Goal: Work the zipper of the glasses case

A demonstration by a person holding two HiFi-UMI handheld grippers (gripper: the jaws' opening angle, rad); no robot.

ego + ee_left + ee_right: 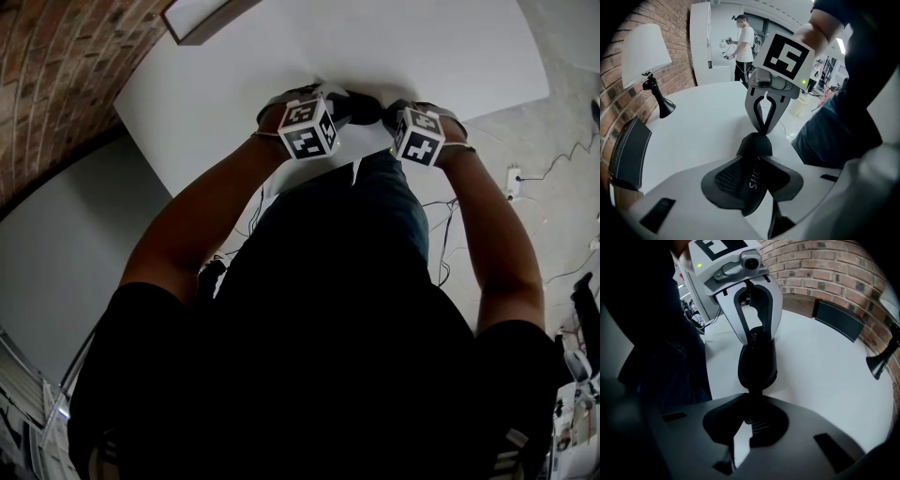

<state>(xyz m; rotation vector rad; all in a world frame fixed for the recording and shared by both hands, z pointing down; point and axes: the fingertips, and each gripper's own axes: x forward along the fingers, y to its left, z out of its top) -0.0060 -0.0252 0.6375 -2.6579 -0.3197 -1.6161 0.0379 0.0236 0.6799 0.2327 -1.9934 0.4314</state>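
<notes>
White table (825, 371), black glasses case (757, 364)

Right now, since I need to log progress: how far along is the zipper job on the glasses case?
Done: the left gripper is clamped on one end of the glasses case, bracing it. In hand: the right gripper is shut on what looks like the zipper pull at the other end. Left: the zipper travel itself; the dark case hides how far it has run.

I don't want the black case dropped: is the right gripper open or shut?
Shut: the right gripper pinches one end of the black oval glasses case, jaws together.
</notes>
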